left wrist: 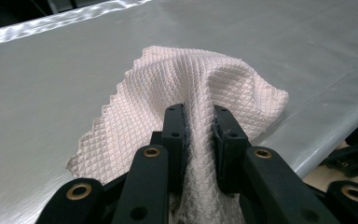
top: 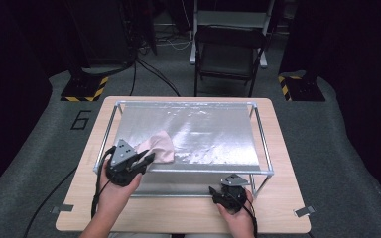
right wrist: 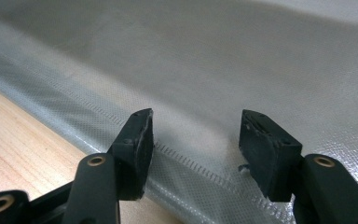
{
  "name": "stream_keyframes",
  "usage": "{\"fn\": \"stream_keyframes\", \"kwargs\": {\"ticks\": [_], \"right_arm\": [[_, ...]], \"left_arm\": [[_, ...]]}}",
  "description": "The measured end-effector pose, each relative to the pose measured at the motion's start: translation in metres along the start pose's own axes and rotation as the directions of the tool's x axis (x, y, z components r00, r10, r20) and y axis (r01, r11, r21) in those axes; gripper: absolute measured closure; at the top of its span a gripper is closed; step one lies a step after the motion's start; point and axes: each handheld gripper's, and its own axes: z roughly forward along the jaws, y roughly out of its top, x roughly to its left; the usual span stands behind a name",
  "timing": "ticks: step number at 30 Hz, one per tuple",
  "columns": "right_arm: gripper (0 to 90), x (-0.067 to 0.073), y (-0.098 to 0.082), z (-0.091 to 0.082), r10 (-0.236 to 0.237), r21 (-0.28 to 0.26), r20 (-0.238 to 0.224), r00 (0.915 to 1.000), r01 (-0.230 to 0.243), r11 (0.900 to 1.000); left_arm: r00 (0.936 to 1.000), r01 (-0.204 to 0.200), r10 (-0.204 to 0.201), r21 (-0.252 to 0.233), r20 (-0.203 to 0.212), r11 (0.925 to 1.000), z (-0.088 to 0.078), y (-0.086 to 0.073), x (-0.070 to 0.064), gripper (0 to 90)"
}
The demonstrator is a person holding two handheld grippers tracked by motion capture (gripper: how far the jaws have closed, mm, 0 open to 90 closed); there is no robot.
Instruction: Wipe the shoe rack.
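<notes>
Pinched between the closed jaws of the left gripper is a pink cloth, and the fold is held tight in the middle. The step in hand looks like wiping the shiny sheet, or laying the cloth out on it. To do it well, the grip should be kept firm so the cloth is not dropped. The cloth should be moved low and slowly over the sheet, so it is dragged flat and not bunched up more. The jaws should not be pushed hard into the sheet, because it looks thin and could be dented or torn.

In the high view the left gripper is seen at the near left part of the metal frame, with the cloth lying on the sheet just past it. The right gripper is open and nothing is held in it. Its jaws are pointed at the near edge of the sheet, where a stitched seam can be seen, with the wooden table just beside it. In the high view the right gripper is rested low near the front right of the frame, well apart from the cloth. It could be used to hold the sheet still if it slips.

The cloth is soft and pale pink. A small diamond pattern is pressed all over it, and its edge is cut in tiny zigzags. It is crumpled into a hump, with one side spread flat on the sheet.
</notes>
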Motion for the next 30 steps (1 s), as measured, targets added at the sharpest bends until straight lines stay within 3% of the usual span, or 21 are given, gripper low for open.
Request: {"fn": "stream_keyframes", "kwargs": {"ticks": [3, 4, 5, 6, 8, 11, 12, 13, 14, 15, 18, 21, 25, 27, 30], "right_arm": [[44.5, 0.0, 0.0, 0.0, 0.0, 0.0, 0.001, 1.0, 0.0, 1.0], [44.5, 0.0, 0.0, 0.0, -0.008, -0.013, 0.013, 0.9999, 0.008, 1.0], [44.5, 0.0, 0.0, 0.0, -0.008, -0.013, 0.013, 0.9999, 0.008, 1.0], [44.5, 0.0, 0.0, 0.0, -0.004, -0.011, 0.007, 1.0, 0.004, 1.0], [44.6, 0.0, 0.0, 0.0, 0.002, 0.0, 0.0, 1.0, -0.002, 1.0], [44.5, 0.0, 0.0, 0.0, 0.001, -0.001, 0.001, 1.0, -0.001, 1.0], [44.5, 0.0, 0.0, 0.0, 0.001, -0.001, 0.001, 1.0, -0.001, 1.0], [44.5, 0.0, 0.0, 0.0, 0.001, -0.001, 0.001, 1.0, -0.001, 1.0], [44.5, 0.0, 0.0, 0.0, 0.001, -0.001, 0.001, 1.0, -0.001, 1.0], [44.5, 0.0, 0.0, 0.0, 0.001, -0.001, 0.001, 1.0, -0.001, 1.0], [44.6, 0.0, 0.0, 0.0, 0.001, -0.001, 0.001, 1.0, -0.001, 1.0], [44.6, 0.0, 0.0, 0.0, 0.001, -0.001, 0.001, 1.0, -0.001, 1.0], [44.6, 0.0, 0.0, 0.0, 0.001, 0.0, 0.001, 1.0, -0.001, 1.0], [44.6, 0.0, 0.0, 0.0, 0.001, 0.001, 0.002, 1.0, -0.001, 1.0], [44.6, 0.0, 0.0, 0.0, 0.001, 0.001, 0.001, 1.0, -0.001, 1.0]], "left_arm": [[0.9994, -0.02, 0.021, -0.018, 0.029, 0.9996, 0.015, 0.006, -0.02, 77.1], [0.9984, -0.041, 0.042, -0.023, 0.038, 0.9989, 0.021, 0.01, -0.033, 77.0], [0.9984, -0.041, 0.042, -0.023, 0.038, 0.9989, 0.021, 0.01, -0.033, 77.0], [0.9974, -0.066, 0.067, -0.018, 0.029, 0.9976, 0.026, 0.013, -0.041, 77.0], [0.9974, -0.064, 0.065, -0.013, 0.031, 0.9978, 0.026, 0.014, -0.04, 77.1], [0.9977, -0.046, 0.047, -0.015, 0.049, 0.9988, 0.022, 0.012, -0.028, 77.1], [0.9989, -0.04, 0.04, -0.008, 0.026, 0.9992, 0.016, 0.009, -0.019, 77.2], [0.9989, -0.04, 0.04, -0.008, 0.026, 0.9992, 0.016, 0.009, -0.019, 77.2], [0.9996, -0.029, 0.029, 0.001, 0.002, 0.9996, 0.007, 0.004, -0.007, 77.1], [0.9996, -0.029, 0.029, 0.001, 0.002, 0.9996, 0.007, 0.004, -0.007, 77.2], [0.9985, -0.008, 0.009, 0.01, -0.055, 0.9999, -0.01, -0.005, 0.013, 77.2], [0.9924, 0.057, -0.057, -0.004, -0.109, 0.9984, -0.029, -0.016, 0.037, 77.2], [0.9927, 0.076, -0.077, -0.013, -0.093, 0.997, -0.03, -0.019, 0.041, 77.2], [0.9935, 0.063, -0.064, -0.014, -0.094, 0.9979, -0.025, -0.016, 0.036, 77.2], [0.9973, 0.056, -0.056, -0.015, -0.047, 0.9983, -0.011, -0.009, 0.022, 77.2]]}}
